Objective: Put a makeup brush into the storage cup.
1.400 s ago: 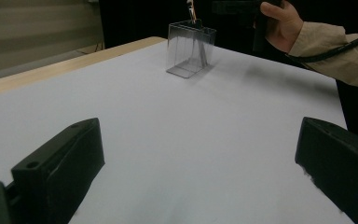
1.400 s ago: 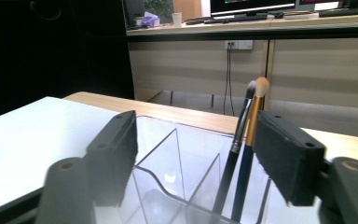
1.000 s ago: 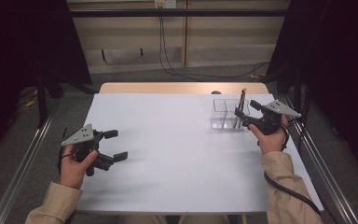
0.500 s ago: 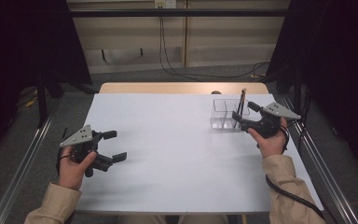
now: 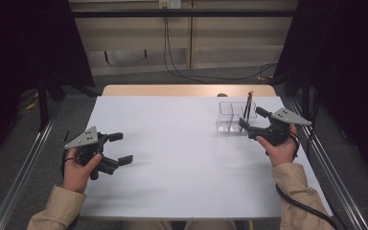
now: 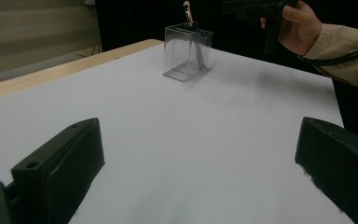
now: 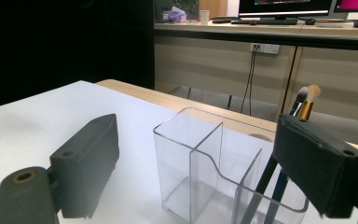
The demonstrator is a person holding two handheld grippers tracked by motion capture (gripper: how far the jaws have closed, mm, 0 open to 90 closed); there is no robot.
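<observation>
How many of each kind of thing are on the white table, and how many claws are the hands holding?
Clear plastic organizer: 1
Makeup brushes standing in it: 2, as far as the right gripper view shows
Claws: 2, the left claw and the right claw, both open with nothing between their jaws
Total: 5

One clear organizer [image 5: 231, 116], two brushes [image 7: 307, 100], two tongs [image 5: 116, 148].

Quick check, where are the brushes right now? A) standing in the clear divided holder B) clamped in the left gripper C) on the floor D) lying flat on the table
A: the brushes stand upright in a compartment of the clear holder, bristles above its rim.
</observation>
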